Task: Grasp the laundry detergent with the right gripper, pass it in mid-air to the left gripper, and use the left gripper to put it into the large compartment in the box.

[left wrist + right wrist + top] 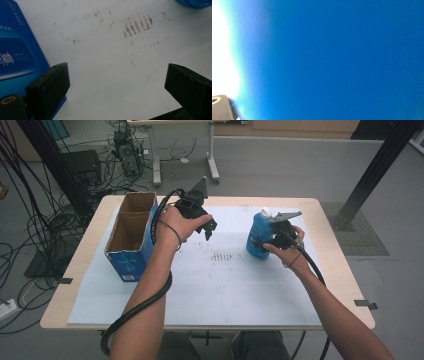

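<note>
Blue bottle (258,238) standing upright on the right half of the white mat (220,285), long axis vertical, white cap (266,212) pointing up. Pressed against its right side by the right gripper (274,239), held in the person's right hand (290,251); whether the jaws are clamped on it or merely laid against it cannot be told, since the right gripper view gives just blurred blue wall close up. Grey three-cornered plate on top of that gripper level with the cap.

Left gripper (116,82) held above the mat's middle in the left hand (181,226), jaws spread wide and gripping nothing, bare mat between them in the left gripper view. Brown specks and short printed strokes (137,25) on the mat beyond the jaws, and a sliver of the bottle at the top right corner.

Open blue cardboard box (131,237) at the mat's left edge, just beside the left jaw, well apart from the bottle, its long axis running away from the person. Nothing standing between bottle and box but the left gripper itself.

Farther off, beyond the table (330,240), tangled cables (45,215) on the floor.
</note>
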{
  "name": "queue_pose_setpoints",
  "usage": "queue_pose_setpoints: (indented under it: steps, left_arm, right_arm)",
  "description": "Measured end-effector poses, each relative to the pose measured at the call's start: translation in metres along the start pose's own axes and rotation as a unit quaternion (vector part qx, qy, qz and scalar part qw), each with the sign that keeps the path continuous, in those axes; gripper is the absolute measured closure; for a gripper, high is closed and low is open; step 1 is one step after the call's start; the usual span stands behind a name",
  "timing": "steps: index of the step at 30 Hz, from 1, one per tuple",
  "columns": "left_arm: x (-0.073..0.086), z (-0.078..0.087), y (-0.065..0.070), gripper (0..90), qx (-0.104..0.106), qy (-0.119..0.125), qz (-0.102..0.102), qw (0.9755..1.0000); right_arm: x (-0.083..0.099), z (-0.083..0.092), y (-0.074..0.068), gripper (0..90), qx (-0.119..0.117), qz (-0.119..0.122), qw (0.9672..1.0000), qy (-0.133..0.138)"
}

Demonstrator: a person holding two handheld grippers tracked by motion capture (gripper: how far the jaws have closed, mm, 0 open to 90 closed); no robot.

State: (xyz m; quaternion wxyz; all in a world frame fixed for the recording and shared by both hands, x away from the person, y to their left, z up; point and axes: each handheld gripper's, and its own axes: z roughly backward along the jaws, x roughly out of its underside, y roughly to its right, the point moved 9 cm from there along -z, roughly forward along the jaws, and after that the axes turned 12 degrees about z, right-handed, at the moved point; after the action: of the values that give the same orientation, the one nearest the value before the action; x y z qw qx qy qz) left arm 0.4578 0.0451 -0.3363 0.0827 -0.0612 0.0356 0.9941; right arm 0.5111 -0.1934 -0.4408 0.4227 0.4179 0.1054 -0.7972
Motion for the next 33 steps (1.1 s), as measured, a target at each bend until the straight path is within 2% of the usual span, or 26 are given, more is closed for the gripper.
queue_pose_setpoints:
  steps: [33]
  left_arm:
    - [0.0001,-0.0013,0.0004,6.4,-0.001,-0.001,-0.001,1.0]
  right_arm:
    - [0.0003,-0.0008,0.0007,3.0,0.004,-0.003,1.0,0.001]
